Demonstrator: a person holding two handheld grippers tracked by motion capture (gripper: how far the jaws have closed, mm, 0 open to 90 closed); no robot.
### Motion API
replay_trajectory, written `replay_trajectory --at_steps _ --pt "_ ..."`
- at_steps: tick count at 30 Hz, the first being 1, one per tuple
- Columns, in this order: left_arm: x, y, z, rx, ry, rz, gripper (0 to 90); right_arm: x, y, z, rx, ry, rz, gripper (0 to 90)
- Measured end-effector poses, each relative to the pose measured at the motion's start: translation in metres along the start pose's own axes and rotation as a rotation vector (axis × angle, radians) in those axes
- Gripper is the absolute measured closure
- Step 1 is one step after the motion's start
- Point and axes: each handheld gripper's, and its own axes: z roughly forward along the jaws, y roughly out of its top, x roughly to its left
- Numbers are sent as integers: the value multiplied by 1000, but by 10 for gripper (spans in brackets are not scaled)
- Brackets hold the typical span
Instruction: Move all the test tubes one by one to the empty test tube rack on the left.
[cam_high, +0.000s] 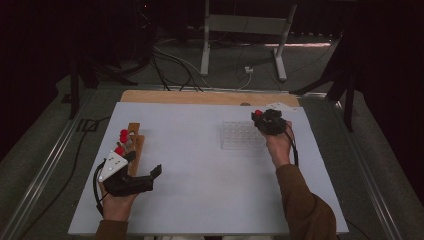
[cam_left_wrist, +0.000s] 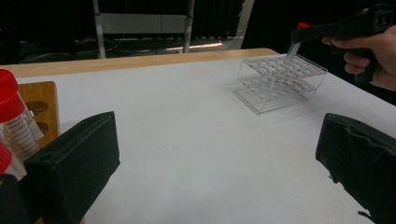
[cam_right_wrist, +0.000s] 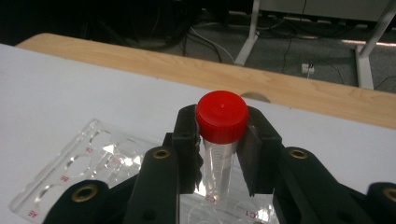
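My right gripper (cam_right_wrist: 220, 140) is shut on a clear tube with a red cap (cam_right_wrist: 221, 116), held upright just under the cap. The tube hangs over the far right corner of a clear plastic rack (cam_high: 240, 136) with several empty holes; I cannot tell whether its tip is in a hole. In the left gripper view the right gripper (cam_left_wrist: 303, 33) holds the tube (cam_left_wrist: 293, 46) above the clear rack (cam_left_wrist: 280, 81). My left gripper (cam_high: 145, 163) rests open near the table's front left, nothing between its jaws. Beside it stands a wooden rack (cam_high: 136, 145) with red-capped tubes (cam_high: 123, 135).
The work surface is a white board (cam_high: 200, 190) with a wooden strip (cam_high: 200, 96) along its far edge. Beyond the table, a metal stand (cam_high: 240, 30) and cables lie on the floor. Bare board lies between the two racks.
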Motion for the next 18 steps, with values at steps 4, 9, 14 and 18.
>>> replay_trajectory --at_steps 4,9,14,18 --pt "0 0 0 0 0 0 6 0 4 -6 -24 6 1 700" --pt "1 0 -1 -2 2 -1 6 -1 11 -14 -50 10 1 700" --pt "4 1 -3 -11 6 -14 6 0 19 -23 -81 16 -7 701" --pt "5 1 -3 -18 7 -21 6 1 24 -30 -105 22 -16 701"
